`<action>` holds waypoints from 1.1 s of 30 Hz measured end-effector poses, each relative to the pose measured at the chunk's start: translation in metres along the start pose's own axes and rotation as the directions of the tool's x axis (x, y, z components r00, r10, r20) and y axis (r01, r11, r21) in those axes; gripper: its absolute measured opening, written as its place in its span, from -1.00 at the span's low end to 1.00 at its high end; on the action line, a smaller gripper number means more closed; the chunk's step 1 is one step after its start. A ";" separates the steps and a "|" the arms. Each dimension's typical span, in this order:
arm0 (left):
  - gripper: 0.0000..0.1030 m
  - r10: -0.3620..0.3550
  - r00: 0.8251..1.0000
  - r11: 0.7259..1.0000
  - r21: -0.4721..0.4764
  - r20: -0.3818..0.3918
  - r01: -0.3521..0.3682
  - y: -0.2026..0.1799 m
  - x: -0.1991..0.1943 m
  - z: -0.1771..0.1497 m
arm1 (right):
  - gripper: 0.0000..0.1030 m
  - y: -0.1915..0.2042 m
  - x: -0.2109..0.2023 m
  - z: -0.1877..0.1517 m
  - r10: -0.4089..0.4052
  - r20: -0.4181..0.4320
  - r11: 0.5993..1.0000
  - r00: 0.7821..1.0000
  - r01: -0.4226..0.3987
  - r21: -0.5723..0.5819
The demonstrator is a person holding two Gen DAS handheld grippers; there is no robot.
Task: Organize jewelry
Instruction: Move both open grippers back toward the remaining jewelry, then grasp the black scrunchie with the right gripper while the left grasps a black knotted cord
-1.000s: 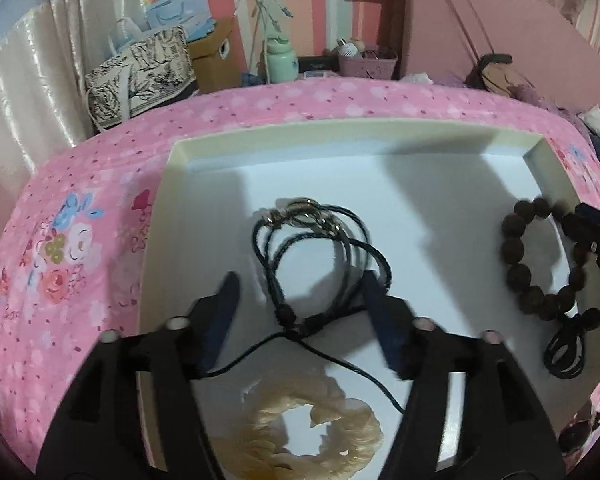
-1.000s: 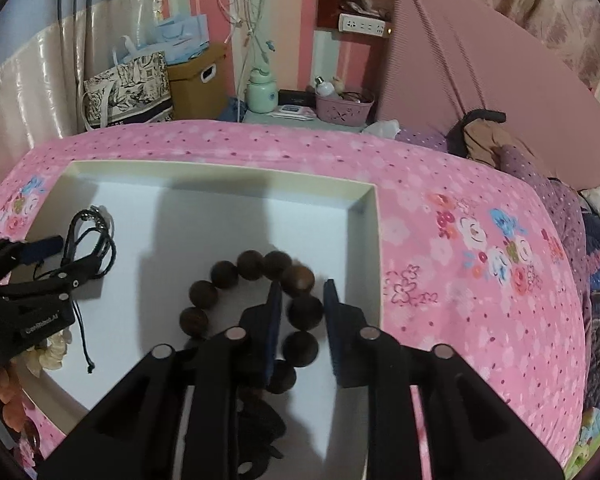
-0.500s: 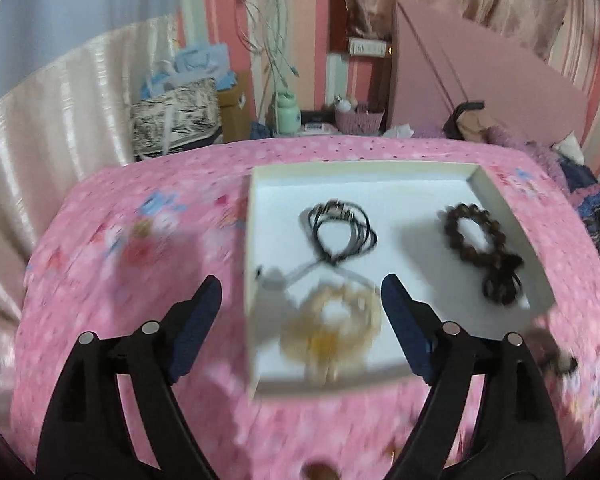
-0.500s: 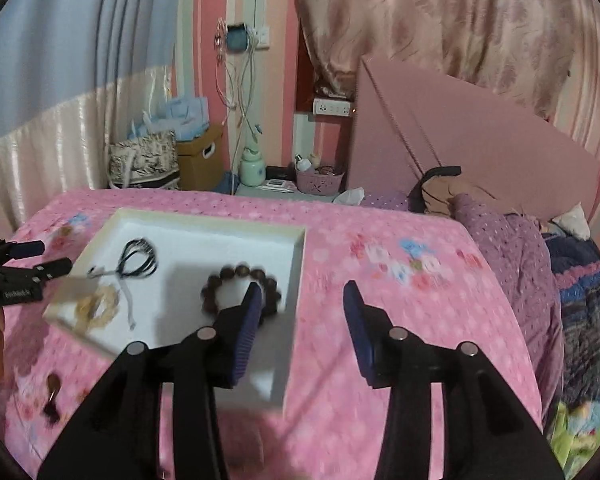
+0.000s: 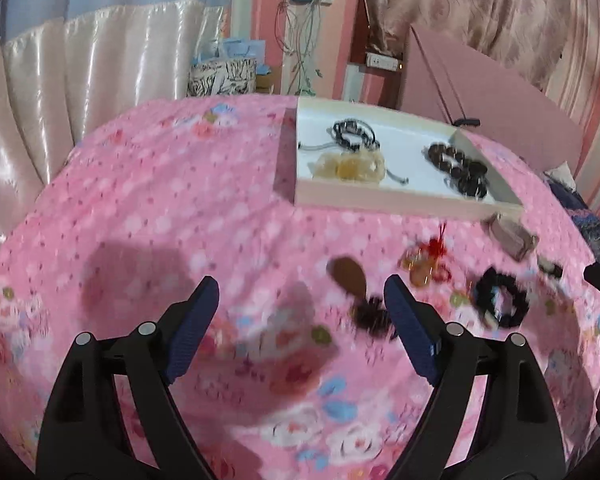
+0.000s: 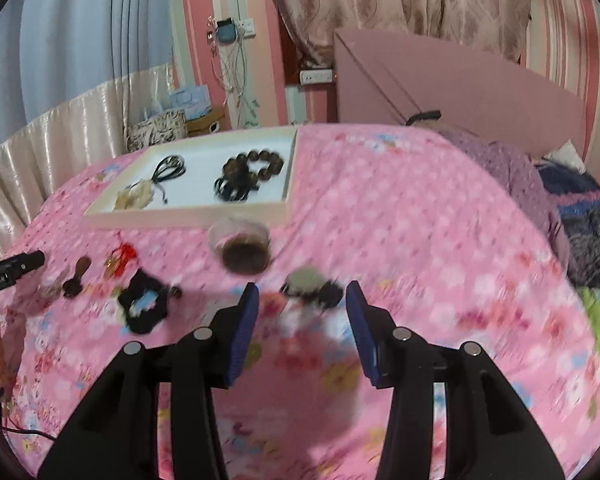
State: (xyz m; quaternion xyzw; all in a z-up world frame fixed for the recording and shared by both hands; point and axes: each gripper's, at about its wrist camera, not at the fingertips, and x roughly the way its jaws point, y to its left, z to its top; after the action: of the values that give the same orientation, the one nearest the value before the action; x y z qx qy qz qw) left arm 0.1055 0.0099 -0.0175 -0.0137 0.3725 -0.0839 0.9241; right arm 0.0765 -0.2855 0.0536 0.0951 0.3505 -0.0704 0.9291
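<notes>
Motion-blurred loose trinkets (image 5: 424,264) on the pink floral bedspread (image 5: 160,216).

Left wrist view: looks forward along its own fingers from above the pink floral bedspread (image 5: 148,208), pitched down, set well back from the white tray (image 5: 380,202), which sits at 1 o'clock, far.

Right wrist view: same pitch, also well back; tray (image 6: 180,220) at 11 o'clock, so this camera stands to the right of the other.

Both face the striped back wall (image 6: 188,20).

Shared: tray with contents, loose items on the cloth before it, e.g. the black scrunchie (image 5: 500,300) (image 6: 144,306). Both views motion-blurred.
</notes>
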 end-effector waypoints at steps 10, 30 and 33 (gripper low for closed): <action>0.66 -0.024 0.999 1.000 -0.016 -0.034 0.024 0.007 0.008 -0.013 | -0.12 0.063 0.028 -0.007 0.115 -0.083 0.991 0.990 -0.120 -0.057; 0.73 -0.030 0.997 0.997 0.068 -0.076 0.035 -0.015 0.025 -0.007 | -0.81 0.083 0.067 -0.006 0.128 -0.180 0.991 0.975 -0.133 -0.016; 0.73 -0.039 0.996 0.995 0.087 -0.075 0.046 -0.026 0.023 -0.007 | -0.81 0.064 0.055 -0.003 0.115 -0.141 0.993 0.983 -0.115 0.006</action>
State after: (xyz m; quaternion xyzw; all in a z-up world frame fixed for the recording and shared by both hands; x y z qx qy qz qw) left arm 0.1131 -0.0195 -0.0359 0.0224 0.4017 -0.1203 0.9076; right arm 0.1280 -0.2267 0.0235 0.1189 0.4092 -0.0092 0.9046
